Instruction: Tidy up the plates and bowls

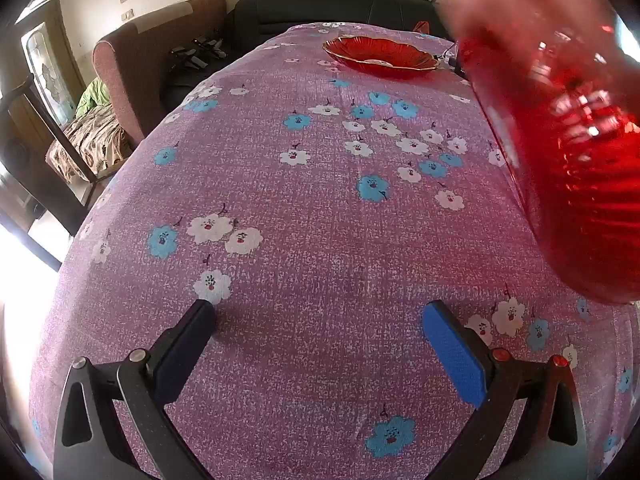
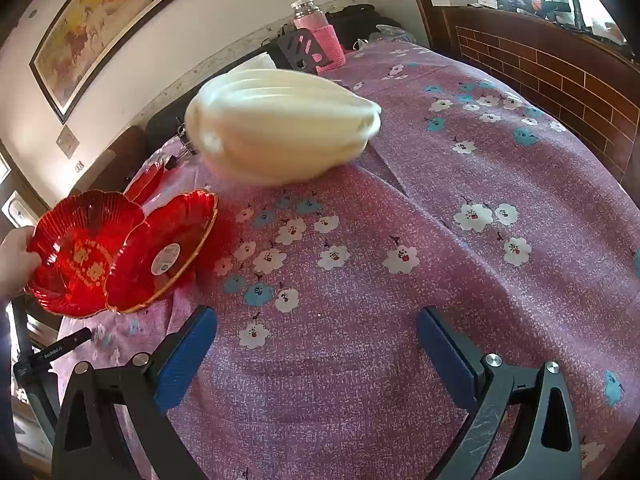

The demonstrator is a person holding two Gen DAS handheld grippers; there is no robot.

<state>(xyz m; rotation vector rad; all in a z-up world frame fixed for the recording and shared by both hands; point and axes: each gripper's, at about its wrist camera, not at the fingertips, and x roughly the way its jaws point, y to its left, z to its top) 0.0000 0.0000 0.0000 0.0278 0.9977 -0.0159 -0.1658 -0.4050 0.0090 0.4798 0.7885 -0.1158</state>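
Blue-padded left claw (image 1: 320, 320) and right claw (image 2: 316, 328) both spread wide, empty, over floral cloth (image 1: 300, 208).

Right gripper (image 2: 316, 356): jaws wide, empty | white bowls (image 2: 280, 128): stacked beyond it (blurred) | red bowls (image 2: 120, 252): left, hand-held (image 2: 14, 260)

Lived-in home sitting room, flowered purple tablecloth (image 1: 304, 216), brown armchair (image 1: 132, 68), dark sofa (image 1: 336, 8), framed horse painting (image 2: 104, 20), pink flask (image 2: 316, 24), brick-patterned wall (image 2: 560, 80)
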